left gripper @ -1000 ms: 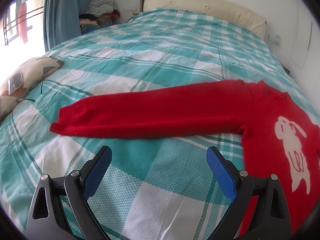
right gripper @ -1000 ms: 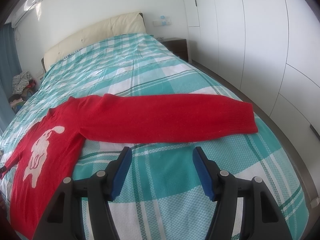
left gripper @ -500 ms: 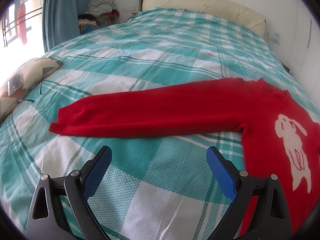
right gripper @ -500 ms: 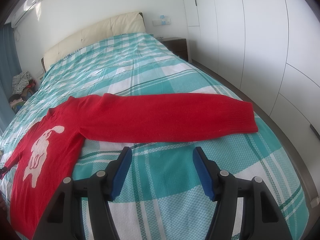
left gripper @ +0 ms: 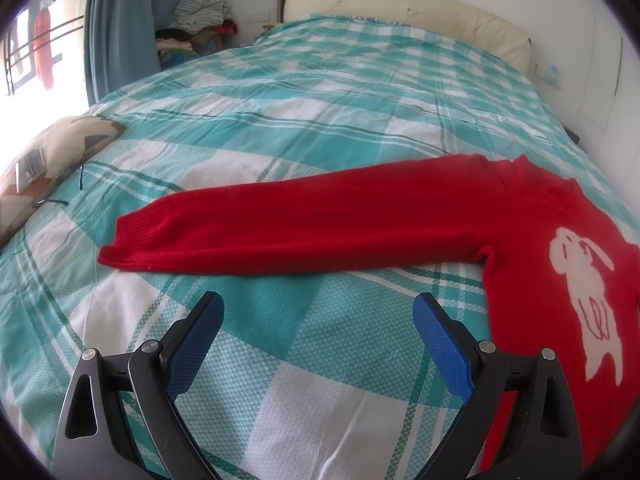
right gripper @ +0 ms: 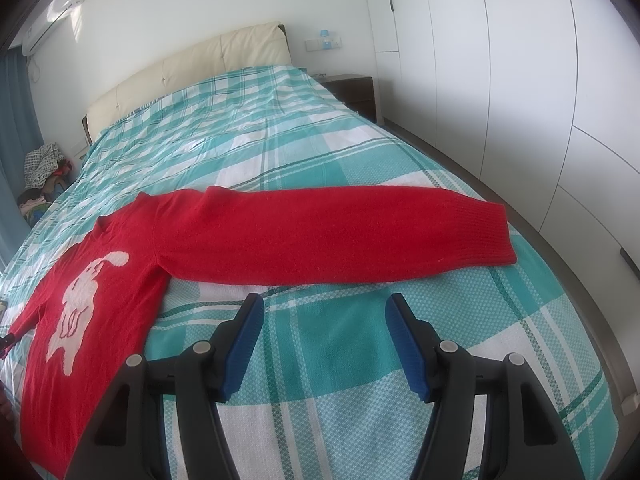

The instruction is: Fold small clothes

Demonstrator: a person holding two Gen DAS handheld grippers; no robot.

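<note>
A small red sweater (left gripper: 532, 224) with a white rabbit on its front lies flat on the bed, both sleeves spread straight out. In the left wrist view one sleeve (left gripper: 280, 228) runs left to its cuff. My left gripper (left gripper: 318, 308) is open and empty, just short of that sleeve. In the right wrist view the sweater (right gripper: 100, 264) lies at left and the other sleeve (right gripper: 340, 236) runs right. My right gripper (right gripper: 324, 308) is open and empty, just short of that sleeve.
The bed has a teal and white checked cover (left gripper: 320, 92) and a cream headboard (right gripper: 192, 64). A patterned pillow (left gripper: 44, 160) lies at the left edge. A clothes pile (left gripper: 196, 20) sits by the blue curtain. White wardrobes (right gripper: 520, 80) and a nightstand (right gripper: 356, 88) stand right of the bed.
The left wrist view has shifted slightly; the sweater sits a touch lower and closer. The right gripper and the sweater have not visibly moved.
</note>
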